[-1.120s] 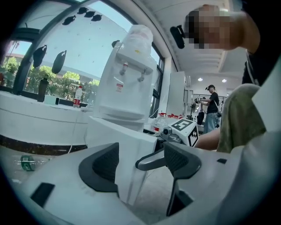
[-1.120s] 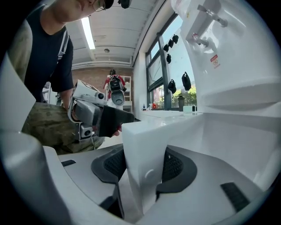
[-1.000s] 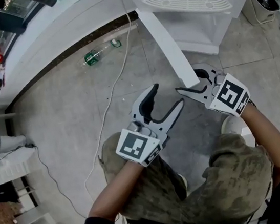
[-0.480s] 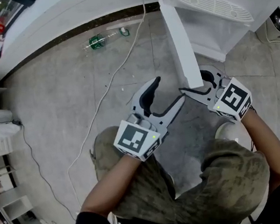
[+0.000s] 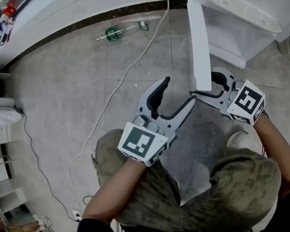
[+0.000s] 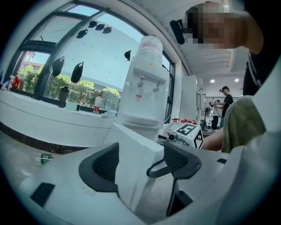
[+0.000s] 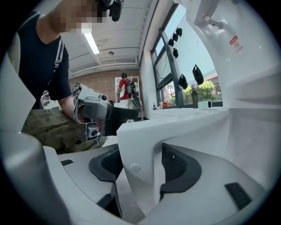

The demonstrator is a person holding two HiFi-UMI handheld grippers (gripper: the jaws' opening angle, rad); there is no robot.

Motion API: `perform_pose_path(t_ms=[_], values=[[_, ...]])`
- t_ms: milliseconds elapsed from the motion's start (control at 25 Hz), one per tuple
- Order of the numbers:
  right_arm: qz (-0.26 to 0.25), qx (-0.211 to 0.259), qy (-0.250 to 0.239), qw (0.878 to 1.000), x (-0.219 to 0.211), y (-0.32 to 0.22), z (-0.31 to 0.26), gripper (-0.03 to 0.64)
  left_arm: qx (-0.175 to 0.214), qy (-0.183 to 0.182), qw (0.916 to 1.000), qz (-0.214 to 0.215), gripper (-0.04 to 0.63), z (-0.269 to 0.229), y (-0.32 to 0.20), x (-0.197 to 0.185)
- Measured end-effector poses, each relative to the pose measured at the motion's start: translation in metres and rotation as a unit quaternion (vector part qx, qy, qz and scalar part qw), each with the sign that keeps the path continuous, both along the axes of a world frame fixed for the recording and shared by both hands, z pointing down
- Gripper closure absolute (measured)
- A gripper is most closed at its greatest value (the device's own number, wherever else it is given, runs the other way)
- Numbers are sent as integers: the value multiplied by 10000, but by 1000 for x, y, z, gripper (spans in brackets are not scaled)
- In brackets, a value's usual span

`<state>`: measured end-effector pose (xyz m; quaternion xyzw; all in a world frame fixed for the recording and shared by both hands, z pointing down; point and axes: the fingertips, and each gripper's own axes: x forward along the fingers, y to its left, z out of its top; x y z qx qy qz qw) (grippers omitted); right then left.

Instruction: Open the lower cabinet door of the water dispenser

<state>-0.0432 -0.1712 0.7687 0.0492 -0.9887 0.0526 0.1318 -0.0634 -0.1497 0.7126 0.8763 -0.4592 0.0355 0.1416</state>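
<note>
The white water dispenser (image 5: 236, 3) stands at the top right of the head view. Its lower cabinet door (image 5: 199, 41) is swung out and shows edge-on as a long white slab. My right gripper (image 5: 207, 85) straddles the door's free end. In the right gripper view the door's edge (image 7: 140, 145) sits between the dark pads (image 7: 178, 165). Those jaws have just been opening and no longer clamp the edge. My left gripper (image 5: 180, 90) is open and holds nothing, just left of the door's end. The door (image 6: 138, 154) shows ahead of its jaws.
A green bottle (image 5: 114, 33) lies on the tiled floor by the dark skirting. A white cable (image 5: 123, 78) runs across the floor from the dispenser. White shelves (image 5: 6, 196) stand at the left. My knees (image 5: 224, 182) are below the grippers.
The door's free end has swung further out, with the right gripper following it. The right jaws have spread wider. The left gripper has drifted right, still open.
</note>
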Motion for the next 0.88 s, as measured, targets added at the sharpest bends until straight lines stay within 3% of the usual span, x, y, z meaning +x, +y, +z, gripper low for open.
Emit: perform_pose_path(t_ms=[480,880], values=[[-142,32,-104,9998,-18,2,1,382,-106,-269,9994,168,299,4,6,10],[-267,78,-114,9995,-32,2,2,374,-174,-108,9998,26,299,9,-4,9]])
